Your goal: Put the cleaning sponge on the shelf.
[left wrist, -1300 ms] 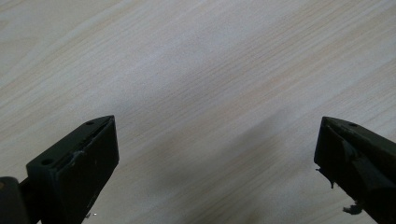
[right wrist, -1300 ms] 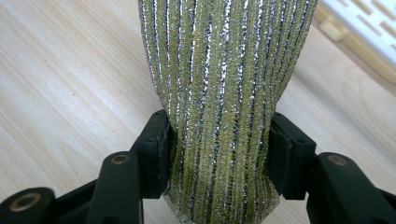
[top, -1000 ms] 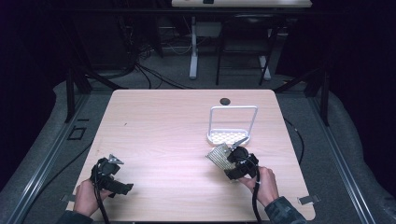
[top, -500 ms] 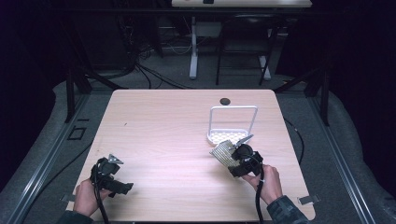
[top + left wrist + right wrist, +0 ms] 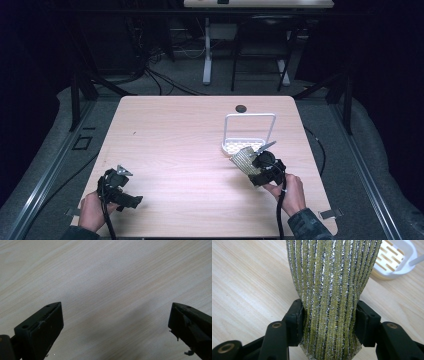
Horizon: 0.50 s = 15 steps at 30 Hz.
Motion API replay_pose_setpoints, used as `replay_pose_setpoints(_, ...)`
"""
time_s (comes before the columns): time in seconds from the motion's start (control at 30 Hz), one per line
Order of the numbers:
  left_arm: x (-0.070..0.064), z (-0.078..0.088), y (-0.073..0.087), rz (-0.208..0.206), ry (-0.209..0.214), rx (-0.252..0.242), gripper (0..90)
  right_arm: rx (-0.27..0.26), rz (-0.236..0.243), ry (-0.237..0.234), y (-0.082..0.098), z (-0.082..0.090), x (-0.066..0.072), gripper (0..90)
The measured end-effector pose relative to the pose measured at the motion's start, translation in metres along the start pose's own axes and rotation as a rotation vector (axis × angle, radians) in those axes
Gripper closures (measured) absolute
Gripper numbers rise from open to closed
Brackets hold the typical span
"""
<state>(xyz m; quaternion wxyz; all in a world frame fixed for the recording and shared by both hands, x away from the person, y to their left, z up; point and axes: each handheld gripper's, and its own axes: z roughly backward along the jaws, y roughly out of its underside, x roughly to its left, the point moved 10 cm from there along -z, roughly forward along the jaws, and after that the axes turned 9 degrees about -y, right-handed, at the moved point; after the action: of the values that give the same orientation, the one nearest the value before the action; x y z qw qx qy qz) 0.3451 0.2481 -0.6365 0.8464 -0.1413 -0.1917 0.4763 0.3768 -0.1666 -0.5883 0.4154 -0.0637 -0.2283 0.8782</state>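
Worktop [image 5: 175, 150] is lying mostly bare from centre toward 9 o'clock, leaving wide room; its near edge is running just below both hands. Left tongs [image 5: 131, 200] are sitting at 7 o'clock, jaws standing apart over bare wood. Right tongs [image 5: 329, 315] at 4 o'clock are clamping a sponge [image 5: 329, 285], which is sticking out between the jaws toward 11 o'clock. Its far end is reaching just beside the white rack [image 5: 247, 147], whose slotted tray is holding nothing.

right gripper [image 5: 248, 162] | carried scouring pad [image 5: 243, 158] slightly nearer white rack [image 5: 248, 131] (small shift)
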Motion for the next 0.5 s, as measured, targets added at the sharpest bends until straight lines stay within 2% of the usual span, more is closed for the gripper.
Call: replay_pose_setpoints(0.5,0.001,-0.002,-0.001,-0.001,-0.021,0.011,0.6,-0.025,-0.029,0.039,-0.005,0.003,-0.019,47.8)
